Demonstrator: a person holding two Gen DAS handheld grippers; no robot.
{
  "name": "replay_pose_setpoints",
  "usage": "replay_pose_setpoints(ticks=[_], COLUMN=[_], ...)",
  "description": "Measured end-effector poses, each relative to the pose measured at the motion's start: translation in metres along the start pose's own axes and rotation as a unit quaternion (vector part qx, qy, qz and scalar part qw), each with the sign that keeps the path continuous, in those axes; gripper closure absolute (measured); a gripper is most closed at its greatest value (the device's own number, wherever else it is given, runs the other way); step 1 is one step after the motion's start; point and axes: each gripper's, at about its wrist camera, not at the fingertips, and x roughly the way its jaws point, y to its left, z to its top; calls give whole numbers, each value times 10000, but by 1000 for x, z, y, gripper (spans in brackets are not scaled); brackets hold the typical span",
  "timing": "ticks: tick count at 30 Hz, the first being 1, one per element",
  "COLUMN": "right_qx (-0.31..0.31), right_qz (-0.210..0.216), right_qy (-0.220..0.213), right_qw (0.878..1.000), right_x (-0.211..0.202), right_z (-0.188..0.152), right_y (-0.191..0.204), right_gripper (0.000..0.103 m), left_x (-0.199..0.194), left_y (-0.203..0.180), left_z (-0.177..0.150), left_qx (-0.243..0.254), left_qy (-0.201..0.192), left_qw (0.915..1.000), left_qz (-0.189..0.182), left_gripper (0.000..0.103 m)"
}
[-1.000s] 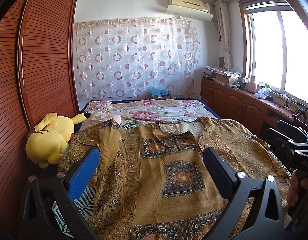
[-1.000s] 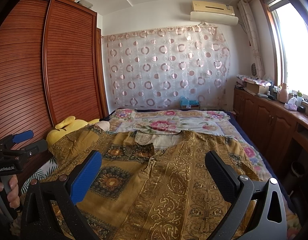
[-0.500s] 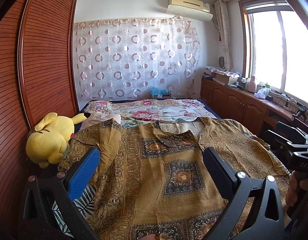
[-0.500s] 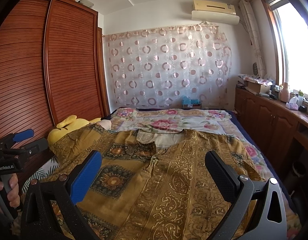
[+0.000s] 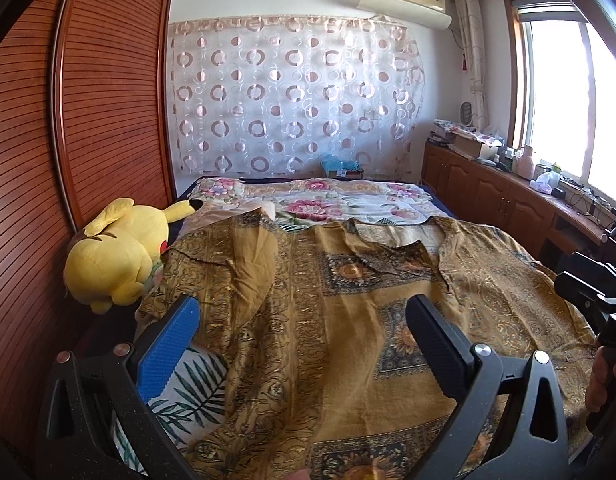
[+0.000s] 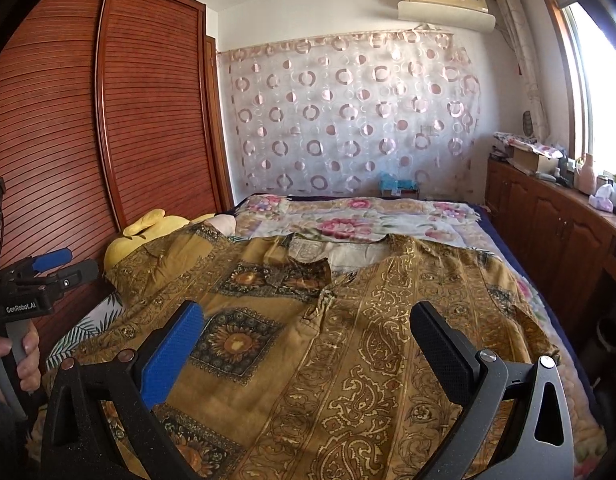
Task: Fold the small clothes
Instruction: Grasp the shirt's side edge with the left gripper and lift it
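Note:
A mustard-brown patterned shirt (image 5: 347,320) (image 6: 347,320) lies spread front-up on the bed, collar towards the far end, its left sleeve rumpled near the plush toy. My left gripper (image 5: 300,328) hovers open above the shirt's lower left part, nothing between its fingers. Over the lower right part my right gripper (image 6: 308,336) is likewise open and empty. Each gripper shows at the edge of the other's view: the right gripper (image 5: 587,300) at the far right, the left gripper (image 6: 48,272) at the far left, held by a hand (image 6: 24,356).
A yellow plush toy (image 5: 116,252) sits at the bed's left edge against the wooden wardrobe (image 5: 88,120). A floral quilt (image 5: 315,200) covers the far end. Wooden cabinets (image 6: 555,232) with clutter run along the right under the window.
Both views have barely shifted. The shirt lies as before and both grippers stay open.

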Motion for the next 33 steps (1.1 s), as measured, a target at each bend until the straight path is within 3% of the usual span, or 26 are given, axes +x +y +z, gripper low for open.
replay_pose_setpoints(ticks=[16,24,33], right_qx=[-348,-522,-771], right_qz=[523,794,917], right_qy=[711,980,983], right_qw=[9955,9906,9879], right_x=[37,53,63], right_z=[-6,-4,3], right_y=[22,36,42], right_gripper=[0,0,0], left_x=[39,68,103], left_y=[87,127,152], left_z=[-19,-23,-19], left_qx=[-121,-282,-397], left_qy=[560,965,1307], left_qw=[9981,9948,9906], left_qz=[244,164,34], left_gripper=[0,0,32])
